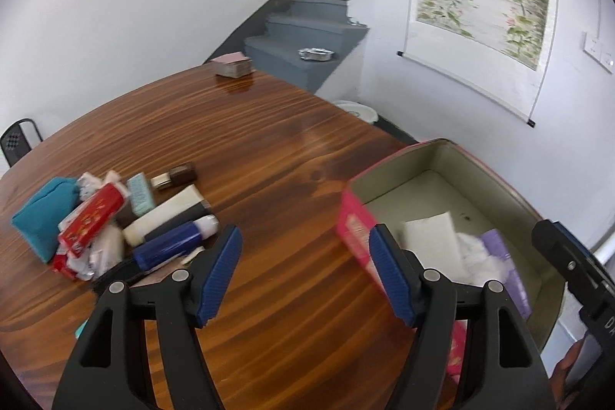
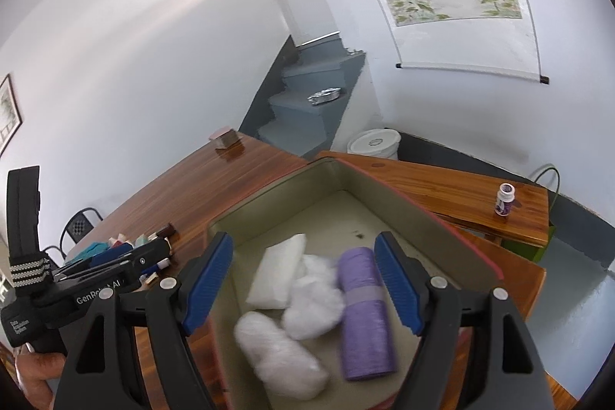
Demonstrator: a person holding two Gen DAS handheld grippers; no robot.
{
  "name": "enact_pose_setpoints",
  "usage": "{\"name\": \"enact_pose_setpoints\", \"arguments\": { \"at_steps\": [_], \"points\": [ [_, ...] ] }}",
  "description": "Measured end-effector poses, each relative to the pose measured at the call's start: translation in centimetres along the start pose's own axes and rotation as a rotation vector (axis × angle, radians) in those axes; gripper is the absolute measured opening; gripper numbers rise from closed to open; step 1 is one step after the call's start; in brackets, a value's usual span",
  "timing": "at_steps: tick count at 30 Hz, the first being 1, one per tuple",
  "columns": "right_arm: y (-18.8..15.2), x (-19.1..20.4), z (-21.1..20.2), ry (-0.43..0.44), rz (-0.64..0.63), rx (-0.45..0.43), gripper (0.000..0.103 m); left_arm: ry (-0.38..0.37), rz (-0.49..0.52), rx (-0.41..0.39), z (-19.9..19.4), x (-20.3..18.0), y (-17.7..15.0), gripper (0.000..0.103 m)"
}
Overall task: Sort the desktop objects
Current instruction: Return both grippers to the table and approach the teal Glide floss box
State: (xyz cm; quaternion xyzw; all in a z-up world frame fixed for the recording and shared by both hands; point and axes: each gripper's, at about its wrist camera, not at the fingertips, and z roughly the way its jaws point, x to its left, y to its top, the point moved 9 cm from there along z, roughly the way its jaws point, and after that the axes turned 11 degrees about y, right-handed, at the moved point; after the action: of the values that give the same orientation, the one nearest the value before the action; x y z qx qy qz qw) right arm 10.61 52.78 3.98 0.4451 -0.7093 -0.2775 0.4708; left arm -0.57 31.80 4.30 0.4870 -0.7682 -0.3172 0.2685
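While the left gripper [image 1: 305, 271] hangs over the wooden tabletop [image 1: 269, 156] with its fingers spread and nothing between them, a pile of small items [image 1: 115, 218] lies at near left and the pink box [image 1: 355, 229] stands at right. From the right wrist, the right gripper [image 2: 303, 279] hovers over that box's open inside, fingers released, above a purple roll [image 2: 365, 314] and white packets [image 2: 284, 356]. A small bottle [image 2: 504, 198] stands on the far right bench [image 2: 442, 187].
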Motion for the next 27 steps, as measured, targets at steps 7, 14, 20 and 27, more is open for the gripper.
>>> {"name": "enact_pose_setpoints", "arguments": {
  "at_steps": [7, 14, 20, 27],
  "points": [
    [-0.8, 4.1, 1.3, 0.046, -0.063, 0.031, 0.08, 0.057, -0.059, 0.016, -0.1, 5.9, -1.4, 0.072],
    [-2.3, 8.0, 2.9, 0.101, -0.121, 0.083, 0.081, 0.159, -0.122, 0.053, 0.2, 13.1, -4.2, 0.072],
    [-4.0, 10.6, 4.3, 0.141, -0.166, 0.14, 0.081, 0.231, -0.185, 0.112, 1.1, 18.6, -7.2, 0.072],
    [-5.8, 13.1, 5.5, 0.173, -0.212, 0.196, 0.081, 0.207, -0.217, 0.141, 2.1, 21.0, -8.6, 0.072]
  ]
}}
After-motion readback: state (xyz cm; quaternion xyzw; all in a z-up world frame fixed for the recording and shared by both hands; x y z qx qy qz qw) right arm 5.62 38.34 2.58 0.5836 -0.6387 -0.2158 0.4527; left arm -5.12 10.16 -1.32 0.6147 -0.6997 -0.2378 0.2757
